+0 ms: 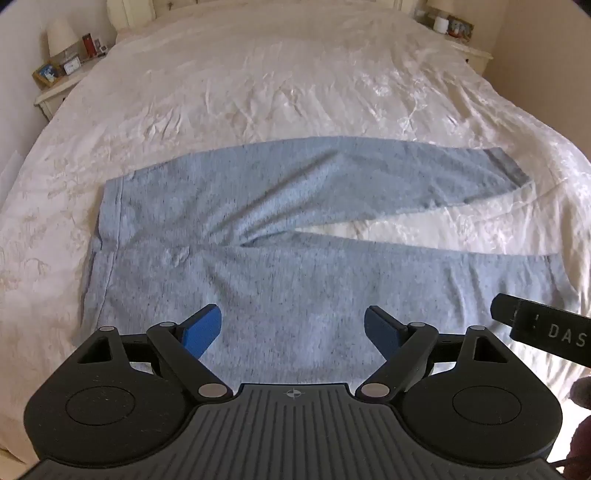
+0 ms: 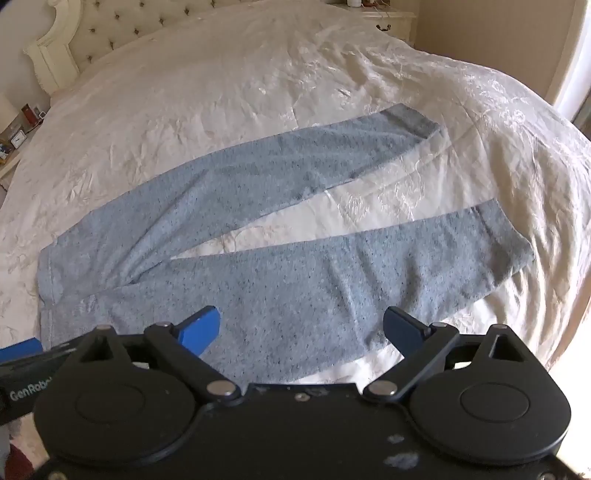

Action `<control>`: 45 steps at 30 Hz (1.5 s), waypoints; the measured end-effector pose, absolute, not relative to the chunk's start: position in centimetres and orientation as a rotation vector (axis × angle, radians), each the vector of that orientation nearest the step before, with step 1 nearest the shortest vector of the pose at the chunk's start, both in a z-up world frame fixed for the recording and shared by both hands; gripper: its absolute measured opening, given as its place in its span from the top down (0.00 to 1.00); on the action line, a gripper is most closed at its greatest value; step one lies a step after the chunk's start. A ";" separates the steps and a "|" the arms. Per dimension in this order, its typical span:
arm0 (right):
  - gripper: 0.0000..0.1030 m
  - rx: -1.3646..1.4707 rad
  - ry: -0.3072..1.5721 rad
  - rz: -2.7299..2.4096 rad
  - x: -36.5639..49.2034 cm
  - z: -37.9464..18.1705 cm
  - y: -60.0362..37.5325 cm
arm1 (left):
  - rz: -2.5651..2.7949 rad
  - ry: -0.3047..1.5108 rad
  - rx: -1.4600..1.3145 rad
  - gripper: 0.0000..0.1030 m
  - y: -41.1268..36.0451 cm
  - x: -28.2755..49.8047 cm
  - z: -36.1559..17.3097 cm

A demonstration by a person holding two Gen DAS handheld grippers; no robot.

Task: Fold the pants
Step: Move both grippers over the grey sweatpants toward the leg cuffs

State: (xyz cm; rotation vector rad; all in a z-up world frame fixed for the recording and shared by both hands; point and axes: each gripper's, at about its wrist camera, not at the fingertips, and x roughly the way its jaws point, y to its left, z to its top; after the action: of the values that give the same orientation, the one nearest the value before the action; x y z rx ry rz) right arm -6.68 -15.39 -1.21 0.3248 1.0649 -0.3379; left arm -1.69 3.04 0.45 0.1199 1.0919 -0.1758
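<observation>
Light blue-grey knit pants (image 1: pixel 280 236) lie flat on the bed, waistband to the left, two legs spread apart to the right in a V. They also show in the right wrist view (image 2: pixel 280 266). My left gripper (image 1: pixel 291 328) is open and empty, hovering over the near leg close to the seat. My right gripper (image 2: pixel 301 328) is open and empty, above the near edge of the near leg around mid-length. Part of the right gripper (image 1: pixel 543 332) shows at the right edge of the left wrist view.
A cream bedspread (image 1: pixel 258 85) covers the wide bed. A nightstand (image 1: pixel 59 88) with a lamp and frames stands at the far left, another nightstand (image 1: pixel 461 44) at the far right. A tufted headboard (image 2: pixel 92 33) is at the back.
</observation>
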 end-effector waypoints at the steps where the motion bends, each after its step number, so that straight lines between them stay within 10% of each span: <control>1: 0.04 0.326 1.067 -0.337 -6.8 -1.1 -15.2 | -0.176 1.100 0.116 0.18 3.2 -1.7 0.3; 23: 0.14 0.362 1.126 -0.356 -6.6 -2.0 -15.1 | -0.178 1.173 0.104 0.18 4.6 -0.8 -1.8; 45: 0.55 0.340 1.168 -0.408 -1.1 -6.9 -28.0 | -0.118 1.230 0.123 0.53 -1.1 4.9 -4.0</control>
State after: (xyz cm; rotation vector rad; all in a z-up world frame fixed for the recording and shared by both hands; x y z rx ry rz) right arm -1.14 -27.98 -6.91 0.3401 1.1681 -0.4084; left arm 4.90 -1.13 -4.00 0.1227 1.2300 -0.1180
